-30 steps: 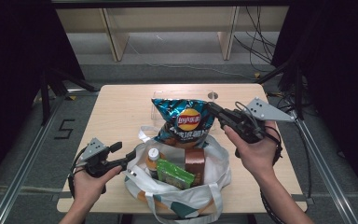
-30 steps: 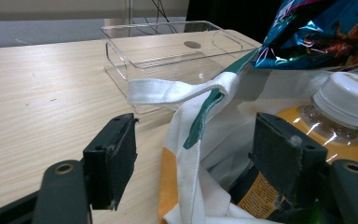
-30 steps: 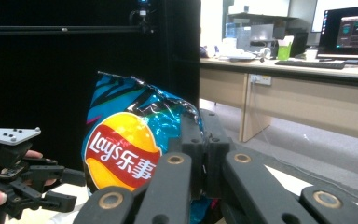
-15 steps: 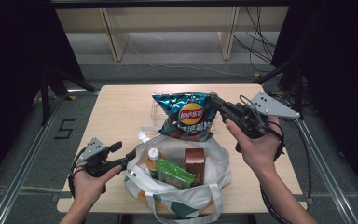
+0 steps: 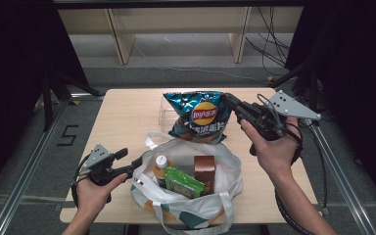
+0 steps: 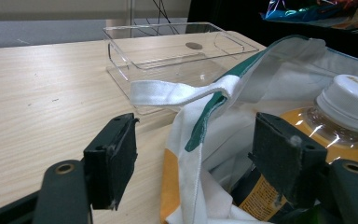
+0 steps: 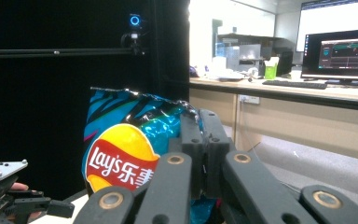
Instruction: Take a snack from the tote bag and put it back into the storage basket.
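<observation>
A blue Lay's chips bag (image 5: 200, 117) hangs in the air above the table, and my right gripper (image 5: 229, 100) is shut on its right edge. In the right gripper view the shut jaws (image 7: 200, 122) pinch the crinkled foil of the chips bag (image 7: 121, 158). Below it stands a white tote bag (image 5: 227, 193) with its mouth wide, holding an orange drink bottle (image 5: 160, 164), a green packet (image 5: 181, 180) and a brown box (image 5: 204, 169). My left gripper (image 5: 134, 164) is at the bag's left rim; its jaws (image 6: 193, 144) stand open around the tote bag's rim (image 6: 189, 126), beside the bottle (image 6: 349, 102).
A clear plastic tray (image 5: 166, 111) lies on the wooden table (image 5: 122, 117) behind the tote, also seen as the clear tray (image 6: 168, 51). Metal rails (image 5: 24, 176) run along the floor on both sides. Bare tabletop lies to the left of the tote.
The right gripper has carried the chips bag slightly up and to the right in the high view. The left gripper and the tote have stayed put.
</observation>
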`<control>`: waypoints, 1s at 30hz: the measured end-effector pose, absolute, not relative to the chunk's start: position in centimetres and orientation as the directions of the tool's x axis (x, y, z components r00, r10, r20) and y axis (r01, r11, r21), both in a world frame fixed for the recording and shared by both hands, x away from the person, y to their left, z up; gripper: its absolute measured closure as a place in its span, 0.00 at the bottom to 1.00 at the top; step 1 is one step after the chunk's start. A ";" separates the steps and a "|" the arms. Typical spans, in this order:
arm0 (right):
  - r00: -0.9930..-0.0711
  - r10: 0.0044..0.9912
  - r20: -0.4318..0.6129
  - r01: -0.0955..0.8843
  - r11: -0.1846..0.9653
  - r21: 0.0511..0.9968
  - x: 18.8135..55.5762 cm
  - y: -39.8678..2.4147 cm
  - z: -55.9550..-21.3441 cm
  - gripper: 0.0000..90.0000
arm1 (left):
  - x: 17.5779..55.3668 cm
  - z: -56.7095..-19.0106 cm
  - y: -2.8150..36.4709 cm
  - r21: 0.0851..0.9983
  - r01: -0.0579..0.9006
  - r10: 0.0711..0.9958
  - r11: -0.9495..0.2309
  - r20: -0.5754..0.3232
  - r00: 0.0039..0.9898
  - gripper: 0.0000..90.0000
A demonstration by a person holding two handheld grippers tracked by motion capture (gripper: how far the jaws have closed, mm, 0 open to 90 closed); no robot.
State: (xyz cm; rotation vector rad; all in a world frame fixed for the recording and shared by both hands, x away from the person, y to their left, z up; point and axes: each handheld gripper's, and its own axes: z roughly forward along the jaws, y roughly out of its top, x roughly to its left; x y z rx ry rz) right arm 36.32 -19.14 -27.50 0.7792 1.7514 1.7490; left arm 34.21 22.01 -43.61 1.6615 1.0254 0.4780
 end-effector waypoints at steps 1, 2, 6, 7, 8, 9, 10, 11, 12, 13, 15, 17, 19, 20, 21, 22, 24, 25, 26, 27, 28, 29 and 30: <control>-0.680 0.732 0.044 0.040 -0.023 0.999 36.3 -19.0 -27.4 1.00 | 34.2 -43.6 22.0 0.920 0.388 0.817 -0.051 -0.185 0.547 0.34; -0.694 0.720 0.033 0.040 -0.008 0.999 36.3 -19.2 -27.3 1.00 | 34.2 -43.6 22.0 0.920 0.388 0.816 -0.051 -0.186 0.547 0.34; -0.691 0.721 0.045 0.035 -0.029 0.999 36.4 -19.1 -27.1 1.00 | 34.2 -43.6 22.0 0.922 0.384 0.816 -0.052 -0.183 0.549 0.34; -0.681 0.731 0.036 0.032 -0.020 0.999 36.5 -19.2 -27.1 1.00 | 34.2 -43.6 22.0 0.922 0.384 0.816 -0.052 -0.183 0.549 0.34; -0.687 0.725 0.046 0.041 -0.024 0.999 36.4 -19.2 -27.0 1.00 | 34.2 -43.6 22.0 0.922 0.384 0.816 -0.052 -0.183 0.549 0.34; -0.687 0.725 0.046 0.041 -0.024 0.999 36.4 -19.2 -27.0 1.00 | 34.2 -43.6 22.0 0.921 0.386 0.815 -0.052 -0.184 0.549 0.34; -0.683 0.730 0.026 0.021 -0.016 1.000 36.6 -19.2 -27.0 1.00 | 34.2 -43.7 22.0 0.921 0.386 0.815 -0.053 -0.184 0.550 0.34; -0.682 0.730 0.043 0.031 -0.031 0.999 36.5 -19.2 -26.9 1.00 | 34.2 -43.7 22.0 0.921 0.386 0.814 -0.053 -0.184 0.550 0.34; -0.683 0.730 0.035 0.022 -0.028 0.999 36.5 -19.2 -26.8 1.00 | 34.2 -43.7 22.0 0.921 0.386 0.815 -0.053 -0.184 0.550 0.34; -0.679 0.734 0.038 0.023 -0.030 0.999 36.4 -19.2 -26.6 1.00 | 34.2 -43.6 22.0 0.921 0.385 0.815 -0.053 -0.184 0.550 0.34; -0.680 0.733 0.022 0.012 -0.019 1.000 36.4 -19.3 -26.4 1.00 | 34.2 -43.6 21.9 0.921 0.385 0.815 -0.051 -0.184 0.549 0.34; -0.681 0.732 0.026 0.008 -0.028 1.000 36.5 -19.2 -26.3 1.00 | 34.2 -43.6 21.9 0.921 0.385 0.815 -0.052 -0.184 0.549 0.34; -0.673 0.739 0.012 -0.009 -0.024 1.000 36.5 -19.2 -25.9 1.00 | 34.2 -43.6 22.0 0.921 0.385 0.815 -0.053 -0.183 0.549 0.34; -0.672 0.740 0.018 -0.007 -0.030 1.000 36.5 -19.3 -25.8 1.00 | 34.2 -43.6 22.0 0.921 0.385 0.815 -0.052 -0.184 0.549 0.34; -0.674 0.738 0.021 0.002 -0.027 1.000 36.4 -19.3 -25.6 1.00 | 34.2 -43.6 22.0 0.921 0.385 0.815 -0.052 -0.184 0.549 0.34; -0.674 0.738 0.014 -0.014 -0.031 0.999 36.5 -19.3 -25.5 1.00 | 34.2 -43.6 22.0 0.921 0.385 0.815 -0.052 -0.184 0.549 0.34; -0.671 0.741 0.024 -0.005 -0.037 0.999 36.5 -19.3 -25.2 1.00 | 34.2 -43.6 22.0 0.921 0.385 0.814 -0.052 -0.185 0.551 0.34; -0.667 0.745 0.008 -0.022 -0.030 0.999 36.6 -19.3 -25.2 1.00 | 34.2 -43.6 22.0 0.921 0.385 0.814 -0.052 -0.185 0.551 0.33; -0.663 0.748 0.010 -0.016 -0.027 1.000 36.6 -19.3 -25.1 1.00 | 34.2 -43.6 21.9 0.922 0.384 0.813 -0.052 -0.183 0.552 0.33; -0.661 0.750 0.025 -0.005 -0.038 0.999 36.5 -19.3 -25.1 1.00 | 34.2 -43.6 21.9 0.922 0.384 0.813 -0.052 -0.183 0.552 0.33; -0.664 0.748 0.017 -0.018 -0.038 0.999 36.6 -19.3 -25.1 1.00 | 34.2 -43.6 21.9 0.922 0.384 0.813 -0.052 -0.184 0.552 0.33; -0.664 0.748 0.017 -0.018 -0.038 0.999 36.6 -19.3 -25.1 1.00 | 34.2 -43.6 21.9 0.922 0.383 0.814 -0.052 -0.183 0.552 0.33; -0.662 0.749 0.021 -0.011 -0.038 0.999 36.7 -19.4 -25.0 1.00 | 34.2 -43.6 21.9 0.923 0.382 0.814 -0.050 -0.184 0.551 0.34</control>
